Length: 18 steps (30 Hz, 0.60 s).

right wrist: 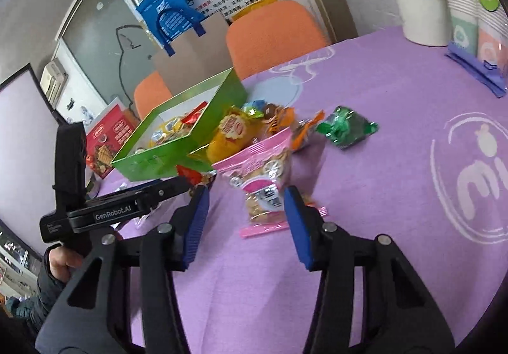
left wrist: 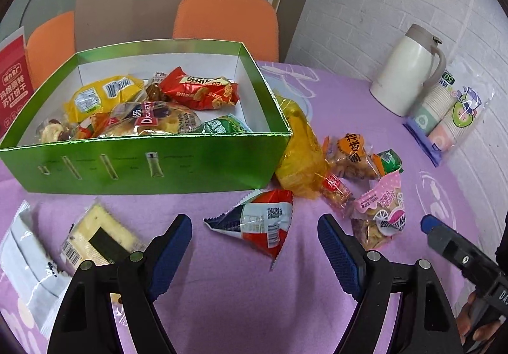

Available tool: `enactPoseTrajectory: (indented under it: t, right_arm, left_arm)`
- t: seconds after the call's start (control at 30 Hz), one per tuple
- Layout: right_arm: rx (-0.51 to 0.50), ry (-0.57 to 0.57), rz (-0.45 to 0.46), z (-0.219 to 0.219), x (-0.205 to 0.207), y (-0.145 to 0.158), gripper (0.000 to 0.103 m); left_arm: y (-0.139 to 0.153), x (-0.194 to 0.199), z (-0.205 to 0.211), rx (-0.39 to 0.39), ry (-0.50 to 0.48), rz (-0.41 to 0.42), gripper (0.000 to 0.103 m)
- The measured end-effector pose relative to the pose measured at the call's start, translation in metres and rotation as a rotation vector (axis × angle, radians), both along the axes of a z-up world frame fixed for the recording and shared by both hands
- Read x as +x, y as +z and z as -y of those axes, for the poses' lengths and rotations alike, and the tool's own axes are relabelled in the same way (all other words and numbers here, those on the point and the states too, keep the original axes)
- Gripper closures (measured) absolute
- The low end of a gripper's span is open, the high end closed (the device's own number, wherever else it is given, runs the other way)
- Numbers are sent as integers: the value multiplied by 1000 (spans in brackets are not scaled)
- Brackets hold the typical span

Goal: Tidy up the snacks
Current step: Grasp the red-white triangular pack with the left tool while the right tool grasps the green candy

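Note:
A green box (left wrist: 143, 160) (right wrist: 152, 160) on the purple tablecloth holds several snack packets. My left gripper (left wrist: 254, 242) is open, its fingers on either side of a red, white and blue packet (left wrist: 260, 223) lying in front of the box. My right gripper (right wrist: 246, 220) is open too, with a pink packet of biscuits (right wrist: 263, 176) (left wrist: 381, 217) between its fingertips. Beside the box lie a yellow bag (left wrist: 298, 150) (right wrist: 228, 138), an orange packet (left wrist: 352, 153) and a green packet (right wrist: 346, 128).
A cracker packet (left wrist: 98, 236) and a white packet (left wrist: 28, 262) lie at the left. A white thermos (left wrist: 409, 71) and sleeves of paper cups (left wrist: 451, 119) stand at the back right by the wall. Orange chairs (left wrist: 225, 20) and a paper bag (left wrist: 130, 14) are behind the box.

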State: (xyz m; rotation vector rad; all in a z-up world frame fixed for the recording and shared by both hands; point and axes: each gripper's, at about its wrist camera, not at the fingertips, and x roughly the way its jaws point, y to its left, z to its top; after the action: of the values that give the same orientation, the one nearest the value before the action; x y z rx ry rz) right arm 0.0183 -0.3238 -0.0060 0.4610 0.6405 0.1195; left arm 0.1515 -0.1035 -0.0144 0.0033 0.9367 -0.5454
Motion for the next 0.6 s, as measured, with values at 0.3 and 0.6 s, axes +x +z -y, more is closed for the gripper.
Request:
enactPoseTrajectory:
  t: [0.3,0.6]
  right_arm:
    - [-152,-175,-165,47,55,-9,52]
    - [-223,-127,-238,48,99,-22,51]
  left_arm:
    - [-18,12,6,14,-18,-37,49]
    - [-17,-8,-10,-2,-47,-59,50]
